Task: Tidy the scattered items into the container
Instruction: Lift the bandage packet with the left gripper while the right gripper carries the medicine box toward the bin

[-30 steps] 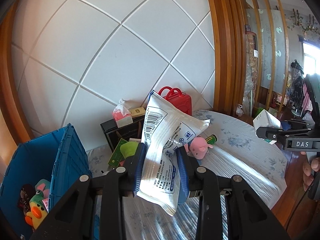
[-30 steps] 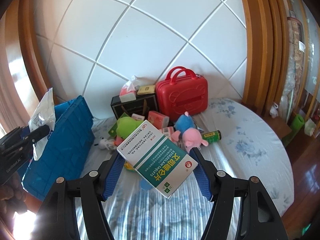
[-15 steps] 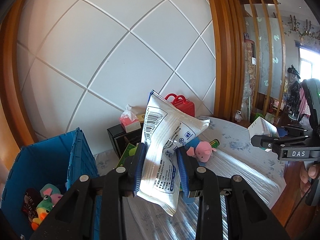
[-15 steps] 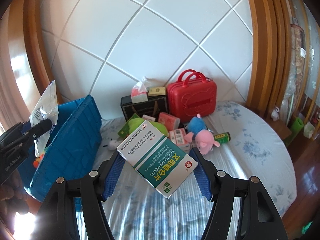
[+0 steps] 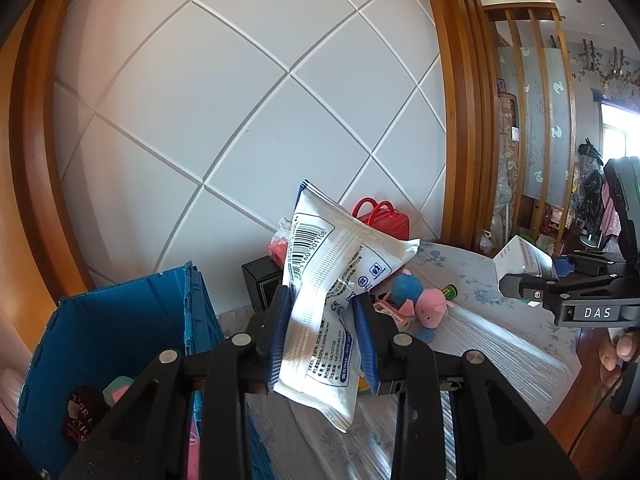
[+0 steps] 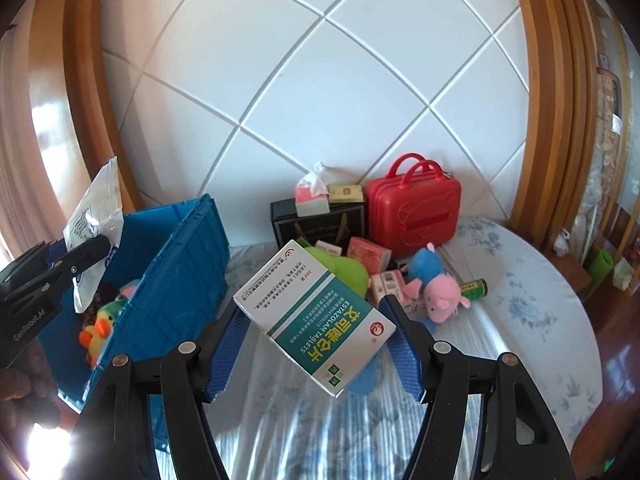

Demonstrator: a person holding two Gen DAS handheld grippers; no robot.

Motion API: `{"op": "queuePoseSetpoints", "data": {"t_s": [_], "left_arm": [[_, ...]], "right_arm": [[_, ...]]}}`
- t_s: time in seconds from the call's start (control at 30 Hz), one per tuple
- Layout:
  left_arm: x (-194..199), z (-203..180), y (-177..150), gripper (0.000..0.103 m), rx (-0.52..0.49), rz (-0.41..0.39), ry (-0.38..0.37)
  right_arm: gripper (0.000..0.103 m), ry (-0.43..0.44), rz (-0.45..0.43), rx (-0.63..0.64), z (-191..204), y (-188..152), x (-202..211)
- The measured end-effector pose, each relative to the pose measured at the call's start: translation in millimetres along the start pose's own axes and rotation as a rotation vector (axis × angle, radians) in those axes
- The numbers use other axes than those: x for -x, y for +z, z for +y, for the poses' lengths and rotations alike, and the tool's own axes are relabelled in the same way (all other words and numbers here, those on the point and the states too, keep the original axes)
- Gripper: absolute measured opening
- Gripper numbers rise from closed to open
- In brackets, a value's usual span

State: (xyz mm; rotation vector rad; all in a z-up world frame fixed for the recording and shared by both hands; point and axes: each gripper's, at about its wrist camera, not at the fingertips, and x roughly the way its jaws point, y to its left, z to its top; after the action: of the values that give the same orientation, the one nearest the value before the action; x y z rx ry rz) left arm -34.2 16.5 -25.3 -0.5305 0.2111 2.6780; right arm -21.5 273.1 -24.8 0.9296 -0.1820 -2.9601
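My left gripper [image 5: 322, 340] is shut on a white plastic wipes pack [image 5: 332, 280] with a barcode, held upright just right of the blue crate [image 5: 116, 328]. The same pack [image 6: 94, 216] shows above the crate's near rim in the right wrist view. My right gripper [image 6: 316, 344] is shut on a white and teal medicine box [image 6: 316, 316], held tilted above the bed, right of the crate [image 6: 176, 272]. Plush toys, among them a yellow duck [image 6: 96, 334], lie inside the crate. A pink and blue pig plush [image 6: 436, 284] lies on the bed.
A red mini suitcase [image 6: 414, 210], a black gift bag [image 6: 316, 224] topped by a tissue pack [image 6: 312, 194], a green plush [image 6: 344, 272], small pink boxes [image 6: 368, 254] and a green bottle [image 6: 474, 289] crowd the head of the floral bed [image 6: 520, 312]. White padded headboard behind; wooden floor right.
Both grippers have moved left toward the blue crate with their loads. The crate looms larger in both views and the pile on the bed has slid right. Grips unchanged.
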Motion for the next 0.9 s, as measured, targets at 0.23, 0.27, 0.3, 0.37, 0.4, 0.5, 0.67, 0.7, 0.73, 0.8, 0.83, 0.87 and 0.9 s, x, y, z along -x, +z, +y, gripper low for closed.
{"op": "queuePoseSetpoints", "data": {"t_s": [0.23,0.27,0.3,0.37,0.4,0.5,0.67,0.7,0.73,0.8,0.83,0.87,0.9], "left_arm": [[11,32,0,0.031,0.011,-0.018,0.015],[13,37,-1,0.031,0.013,-0.021,0.017],[15,43,-2,0.031,0.015,-0.024,0.02],[20,53,-3,0.031,0.018,-0.029,0.027],[21,57,-4,0.031,0.02,-0.031,0.029],[26,71,-6,0.031,0.029,-0.039,0.039],[35,97,-12,0.031,0.046,-0.047,0.052],[37,101,-13,0.031,0.048,-0.049,0.054],[39,105,-14,0.031,0.049,-0.052,0.057],[44,115,-16,0.031,0.054,-0.055,0.063],[46,119,-17,0.031,0.056,-0.057,0.067],[48,124,-18,0.031,0.06,-0.06,0.071],[50,129,-19,0.031,0.063,-0.061,0.074]], "right_arm": [[0.066,0.016,-0.015,0.021,32,8,-8],[0.066,0.018,-0.016,0.025,37,9,-10],[0.066,0.022,-0.018,0.03,42,10,-11],[0.066,0.028,-0.023,0.039,53,12,-12],[0.066,0.03,-0.024,0.044,58,13,-13],[0.066,0.038,-0.027,0.059,75,15,-15],[0.066,0.052,-0.033,0.085,102,17,-16],[0.066,0.054,-0.036,0.089,107,18,-16],[0.066,0.056,-0.038,0.094,112,18,-16],[0.066,0.061,-0.042,0.104,124,20,-17],[0.066,0.063,-0.043,0.109,130,20,-18],[0.066,0.067,-0.043,0.114,135,20,-18],[0.066,0.072,-0.044,0.119,140,21,-18]]}}
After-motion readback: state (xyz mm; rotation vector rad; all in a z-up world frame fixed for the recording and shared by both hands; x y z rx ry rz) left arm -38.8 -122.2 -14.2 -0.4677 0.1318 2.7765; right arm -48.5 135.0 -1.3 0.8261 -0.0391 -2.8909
